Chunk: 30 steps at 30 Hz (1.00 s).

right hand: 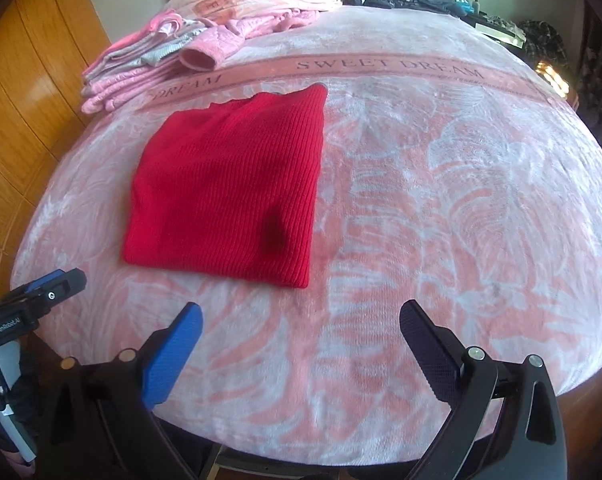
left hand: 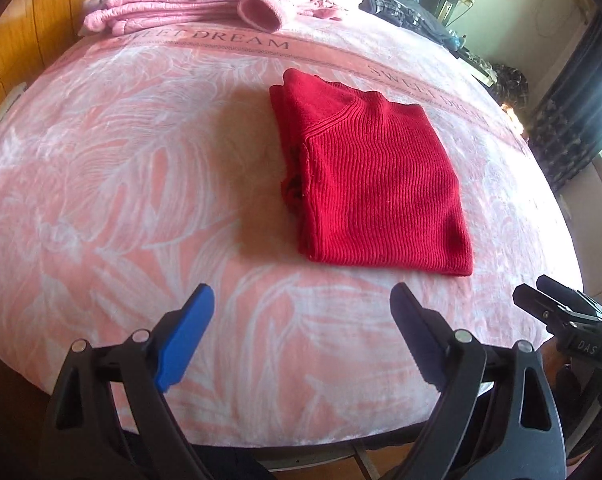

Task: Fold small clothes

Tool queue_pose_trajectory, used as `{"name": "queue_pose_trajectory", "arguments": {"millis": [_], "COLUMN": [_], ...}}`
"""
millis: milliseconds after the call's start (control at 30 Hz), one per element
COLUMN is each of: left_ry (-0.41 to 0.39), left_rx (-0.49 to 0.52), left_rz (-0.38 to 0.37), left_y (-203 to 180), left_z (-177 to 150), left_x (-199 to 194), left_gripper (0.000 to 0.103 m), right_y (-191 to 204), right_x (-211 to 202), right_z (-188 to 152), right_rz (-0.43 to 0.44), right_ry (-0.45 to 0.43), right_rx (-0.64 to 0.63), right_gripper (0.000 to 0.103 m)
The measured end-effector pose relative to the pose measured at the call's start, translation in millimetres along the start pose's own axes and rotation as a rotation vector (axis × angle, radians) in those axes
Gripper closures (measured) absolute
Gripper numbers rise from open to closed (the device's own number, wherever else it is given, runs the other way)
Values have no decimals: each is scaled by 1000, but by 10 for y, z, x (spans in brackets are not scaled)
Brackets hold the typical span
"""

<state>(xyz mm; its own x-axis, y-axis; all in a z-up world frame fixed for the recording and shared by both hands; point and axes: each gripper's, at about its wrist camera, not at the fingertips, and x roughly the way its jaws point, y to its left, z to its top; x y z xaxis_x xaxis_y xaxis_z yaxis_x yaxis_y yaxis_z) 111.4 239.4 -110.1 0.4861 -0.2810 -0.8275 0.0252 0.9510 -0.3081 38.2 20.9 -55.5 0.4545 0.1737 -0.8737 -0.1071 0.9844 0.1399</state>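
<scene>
A bed is shown covered by a pink leaf-patterned blanket (left hand: 141, 184) lettered "SWEET DREAM". At its far left corner a stack of folded pink and grey garments (left hand: 169, 0) is seen. The red knit sweater (left hand: 373, 176), the task's item, lies near the middle of the blanket, already folded into a compact rectangle, ribbed hem toward the cameras. The left gripper (left hand: 303, 316) and the right gripper (right hand: 301, 332) are held above the near edge of the bed, both with jaws spread wide and nothing between them; the sweater is touched by neither. The folding of this piece is judged complete. Next, the bundle would probably be grasped at its near edge and carried to the stack.
</scene>
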Motion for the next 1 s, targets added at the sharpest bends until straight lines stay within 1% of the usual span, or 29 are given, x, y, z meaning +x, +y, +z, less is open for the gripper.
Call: {"name": "queue_pose_trajectory", "arguments": {"millis": [100, 200, 400, 633, 767, 1000], "left_ry": [-3, -7, -28, -31, -24, -21], "left_rx": [-4, -1, -2, 16, 10, 27], "left_rz": [5, 31, 56, 80, 78, 88], "left_y": [-4, 23, 104, 129, 157, 145], "left_z": [-71, -113, -178, -262, -296, -306], "left_x": [-81, -151, -327, -450, -496, -523], "left_gripper": [14, 14, 14, 14, 14, 14], "right_y": [96, 208, 328, 368, 363, 336], "right_x": [-80, -162, -292, -406, -424, -398], "right_z": [-52, -94, -127, -120, -106, -106], "right_rz": [-6, -36, -49, -94, -103, -103], "right_ry": [-13, -29, -48, -78, -85, -83], "right_rx": [-24, -50, -37, -40, -43, -47], "right_gripper": [4, 4, 4, 4, 4, 4]}}
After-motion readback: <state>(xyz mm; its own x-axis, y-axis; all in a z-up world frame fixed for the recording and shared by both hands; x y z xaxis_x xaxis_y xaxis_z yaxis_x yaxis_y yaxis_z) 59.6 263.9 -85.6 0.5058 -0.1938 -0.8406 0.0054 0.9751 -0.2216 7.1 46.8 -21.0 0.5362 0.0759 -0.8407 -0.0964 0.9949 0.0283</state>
